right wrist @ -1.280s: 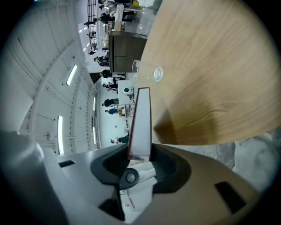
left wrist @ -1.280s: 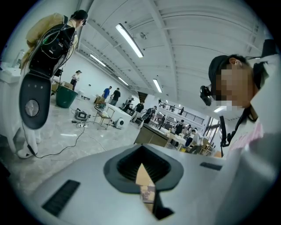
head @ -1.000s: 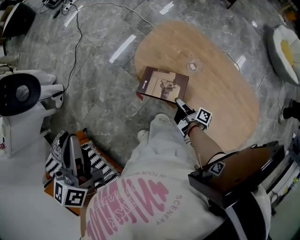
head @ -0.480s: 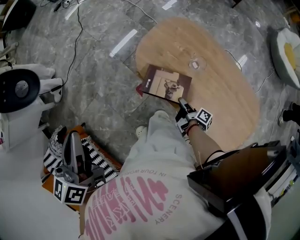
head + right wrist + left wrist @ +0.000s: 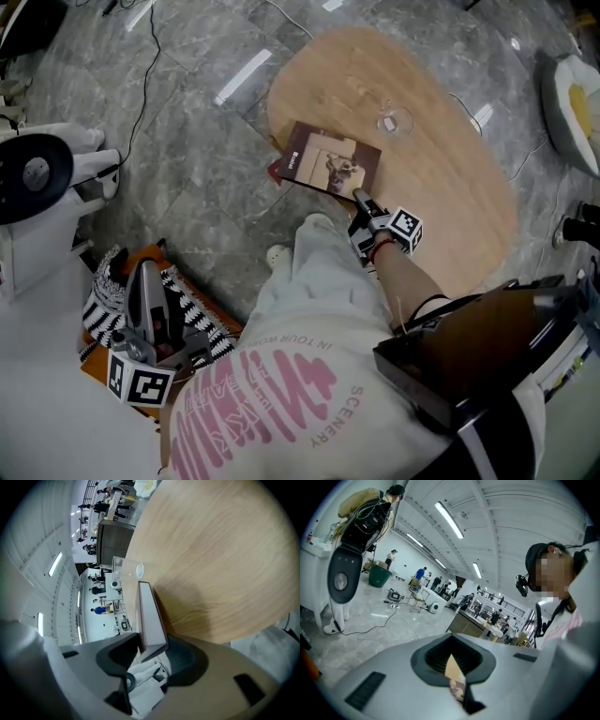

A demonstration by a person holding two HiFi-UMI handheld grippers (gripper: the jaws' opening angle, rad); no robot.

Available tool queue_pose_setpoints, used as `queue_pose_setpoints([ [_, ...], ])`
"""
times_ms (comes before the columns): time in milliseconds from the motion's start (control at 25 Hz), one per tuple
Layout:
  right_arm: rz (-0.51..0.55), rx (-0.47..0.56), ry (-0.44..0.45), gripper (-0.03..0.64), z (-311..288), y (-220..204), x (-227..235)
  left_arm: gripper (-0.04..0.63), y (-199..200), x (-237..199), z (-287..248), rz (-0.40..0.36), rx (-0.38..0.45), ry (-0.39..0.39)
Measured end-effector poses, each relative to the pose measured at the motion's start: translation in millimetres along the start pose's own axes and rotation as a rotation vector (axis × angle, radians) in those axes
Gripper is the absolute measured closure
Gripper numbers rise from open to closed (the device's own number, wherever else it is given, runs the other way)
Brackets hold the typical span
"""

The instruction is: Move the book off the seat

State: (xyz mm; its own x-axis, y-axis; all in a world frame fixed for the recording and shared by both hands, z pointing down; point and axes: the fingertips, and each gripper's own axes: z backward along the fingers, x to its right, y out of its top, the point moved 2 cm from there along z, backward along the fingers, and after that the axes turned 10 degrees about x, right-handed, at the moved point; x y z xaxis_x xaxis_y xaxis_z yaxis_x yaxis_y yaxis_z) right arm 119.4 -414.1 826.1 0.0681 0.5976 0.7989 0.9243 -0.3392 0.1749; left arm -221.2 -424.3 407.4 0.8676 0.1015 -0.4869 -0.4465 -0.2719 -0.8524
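The right gripper [image 5: 359, 197] pinches the near corner of the book [image 5: 326, 165], which lies overhanging the desk's [image 5: 441, 178] left edge; the left gripper [image 5: 453, 674], off the desk, has its jaws drawn together.

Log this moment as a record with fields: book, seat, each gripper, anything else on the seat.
book: book lies cover up at the near edge of the seat
seat: oval wooden seat
right gripper: right gripper is shut on the book's near edge
left gripper: left gripper is low at the person's left, away from the seat; jaw state unclear
also on seat: clear glass, apart from the book
status: book not yet off the seat
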Motion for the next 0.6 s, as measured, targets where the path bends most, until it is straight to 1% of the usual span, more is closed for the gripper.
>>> queue_pose_setpoints([
  [120, 0.015, 0.004, -0.024, 0.434, -1, 2, 1, 0.588, -3, 0, 2, 0.005, -0.002, -0.004],
  [320, 0.073, 0.007, -0.067, 0.422, -3, 7, 5, 0.588, -1, -4, 6, 0.011, 0.012, 0.018],
  [400, 0.091, 0.014, -0.106, 0.413, -3, 10, 9, 0.588, -1, -4, 7, 0.012, 0.016, 0.020],
  [520, 0.145, -0.012, -0.168, 0.399, -3, 11, 14, 0.588, -2, -3, 9, 0.009, 0.015, 0.024],
  [600, 0.163, -0.014, -0.204, 0.394, -4, 12, 16, 0.588, -2, -5, 10, 0.014, 0.018, 0.034],
])
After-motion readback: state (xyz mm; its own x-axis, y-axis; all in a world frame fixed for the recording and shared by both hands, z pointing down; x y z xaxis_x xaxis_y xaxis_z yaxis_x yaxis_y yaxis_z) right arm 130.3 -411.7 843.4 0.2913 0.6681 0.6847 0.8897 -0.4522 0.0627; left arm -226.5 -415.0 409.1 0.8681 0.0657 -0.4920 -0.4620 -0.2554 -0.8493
